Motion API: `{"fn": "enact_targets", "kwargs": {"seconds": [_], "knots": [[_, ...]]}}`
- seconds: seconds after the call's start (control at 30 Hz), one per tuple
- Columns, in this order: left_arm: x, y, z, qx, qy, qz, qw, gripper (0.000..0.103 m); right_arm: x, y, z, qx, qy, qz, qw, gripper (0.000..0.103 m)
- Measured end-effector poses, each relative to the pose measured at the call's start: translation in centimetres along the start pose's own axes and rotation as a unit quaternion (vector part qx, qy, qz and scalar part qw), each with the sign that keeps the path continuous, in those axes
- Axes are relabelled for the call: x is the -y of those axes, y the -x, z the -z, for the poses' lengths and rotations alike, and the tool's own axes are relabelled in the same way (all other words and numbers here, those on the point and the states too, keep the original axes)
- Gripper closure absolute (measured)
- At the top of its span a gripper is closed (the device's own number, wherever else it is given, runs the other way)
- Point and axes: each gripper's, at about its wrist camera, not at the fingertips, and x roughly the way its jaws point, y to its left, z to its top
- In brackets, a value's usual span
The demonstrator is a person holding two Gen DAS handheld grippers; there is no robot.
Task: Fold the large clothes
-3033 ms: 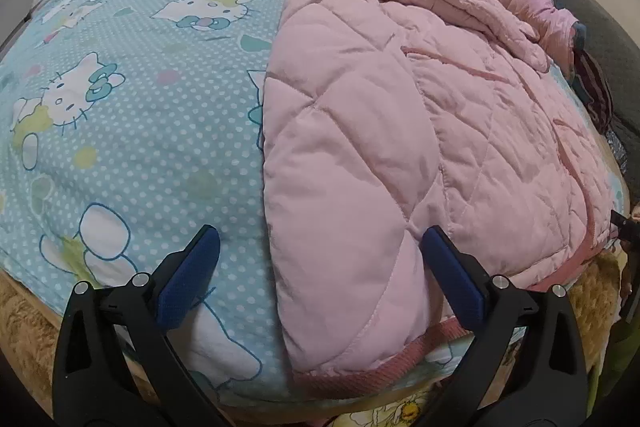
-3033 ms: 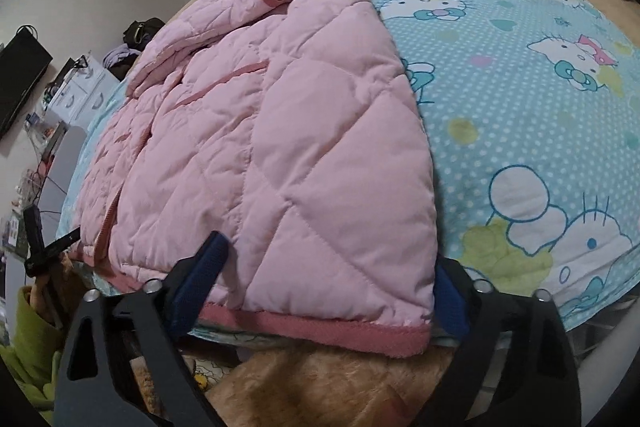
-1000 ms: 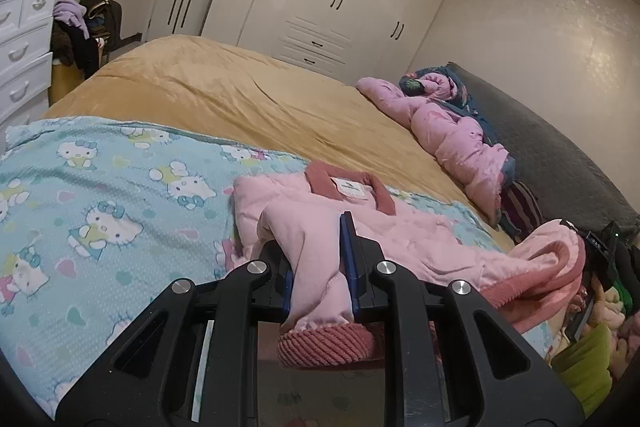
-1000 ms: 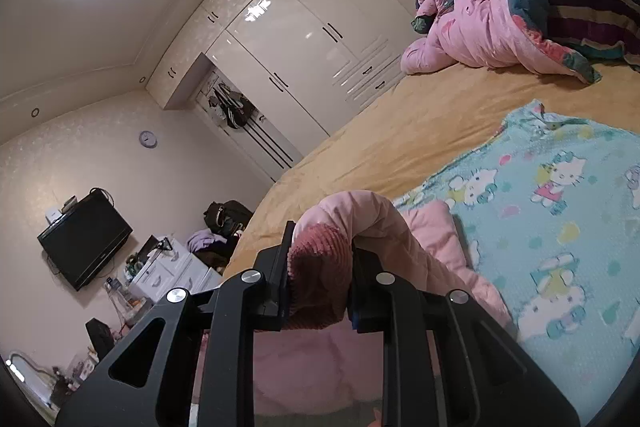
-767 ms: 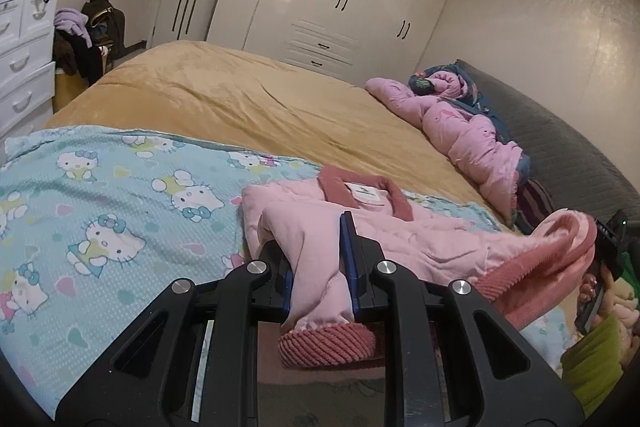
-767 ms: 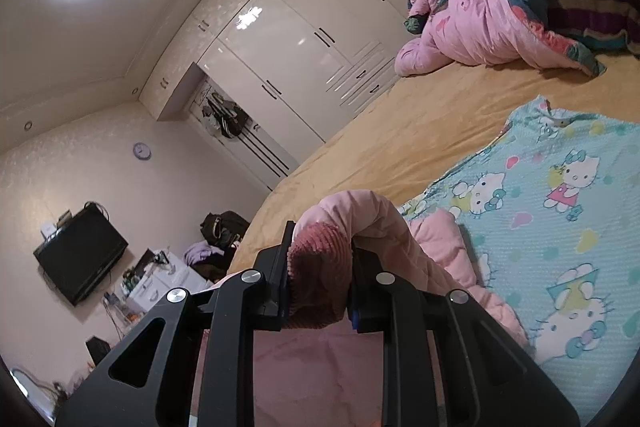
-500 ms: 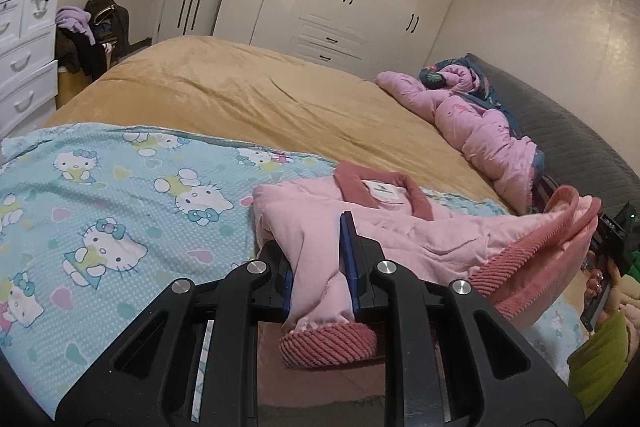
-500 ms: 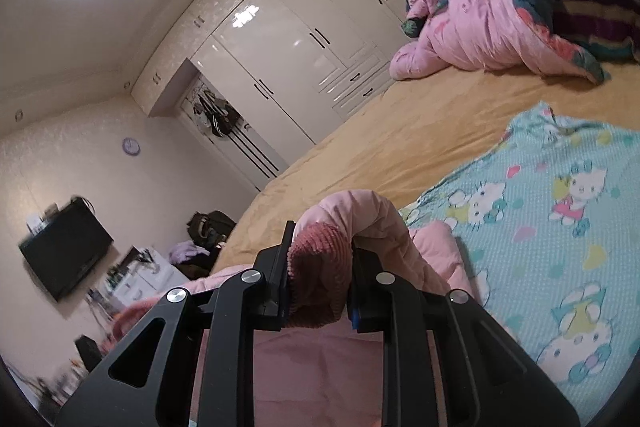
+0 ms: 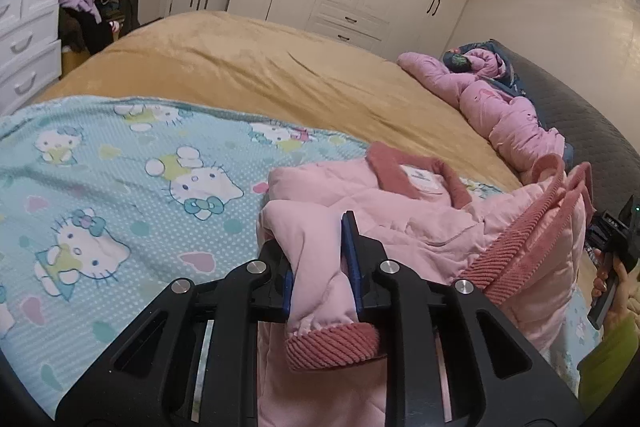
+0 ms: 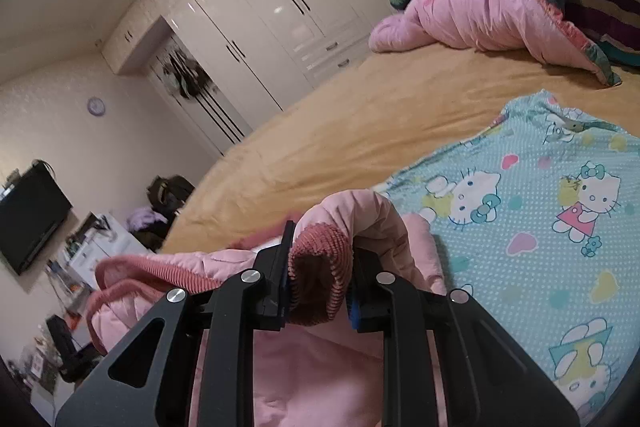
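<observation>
Both grippers pinch the ribbed hem of the quilted pink padded jacket (image 9: 400, 227), lifted over the cat-print turquoise blanket (image 9: 100, 187): left gripper (image 9: 318, 267), right gripper (image 10: 320, 267). Only the left view shows its collar (centre right); only the right shows a black wall television (image 10: 28, 215), left edge.

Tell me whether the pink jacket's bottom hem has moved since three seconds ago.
Yes. The hem, flat at the near edge of the cartoon-cat sheet before, now hangs lifted above it, clamped in both grippers.
</observation>
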Motion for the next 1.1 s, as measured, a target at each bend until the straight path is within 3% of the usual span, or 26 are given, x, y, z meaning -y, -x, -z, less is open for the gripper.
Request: {"fn": "enact_targets", "kwargs": {"seconds": [0.27, 0.53, 0.57, 0.67, 0.77, 0.8, 0.93, 0.97, 1.03, 1.1], "knots": [[-0.8, -2.6, 1.3, -0.011, 0.012, 0.002, 0.9999, 0.087, 2.4, -4.1, 1.6, -0.040, -0.010, 0.019, 0.999, 0.081], [-0.6, -1.3, 1.0, -0.004, 0.029, 0.012, 0.9995, 0.081, 2.5, -3.5, 1.4, -0.039, -0.036, -0.003, 0.999, 0.072], [-0.6, -1.1, 0.9, -0.003, 0.032, 0.016, 0.9993, 0.080, 2.6, -3.3, 1.3, -0.039, -0.044, -0.015, 0.998, 0.067], [-0.7, -0.6, 0.6, -0.001, 0.048, 0.035, 0.9982, 0.073, 2.8, -2.8, 1.1, -0.036, -0.074, -0.062, 0.995, 0.010], [-0.6, -0.1, 0.2, 0.001, 0.058, 0.052, 0.9970, 0.066, 2.0, -2.3, 0.8, -0.034, -0.061, -0.063, 0.996, 0.008], [-0.5, 0.0, 0.1, 0.000, 0.060, 0.057, 0.9966, 0.063, 1.6, -2.1, 0.6, -0.034, -0.046, -0.057, 0.997, 0.008], [0.1, 1.2, -0.3, 0.009, 0.065, 0.087, 0.9940, 0.031, 0.1, -1.6, 0.4, -0.031, 0.022, -0.003, 0.999, 0.006], [0.5, 1.6, -0.5, 0.012, 0.060, 0.087, 0.9943, 0.029, -0.1, -1.7, 0.5, -0.035, 0.040, 0.017, 0.998, 0.005], [1.3, 2.7, -0.9, 0.024, 0.038, 0.073, 0.9963, 0.014, -0.3, -2.2, 0.8, -0.045, 0.073, 0.062, 0.994, 0.005], [1.8, 4.0, -1.2, 0.042, 0.027, 0.071, 0.9963, 0.009, -0.2, -2.8, 1.3, -0.059, 0.097, 0.095, 0.989, 0.005]]}}
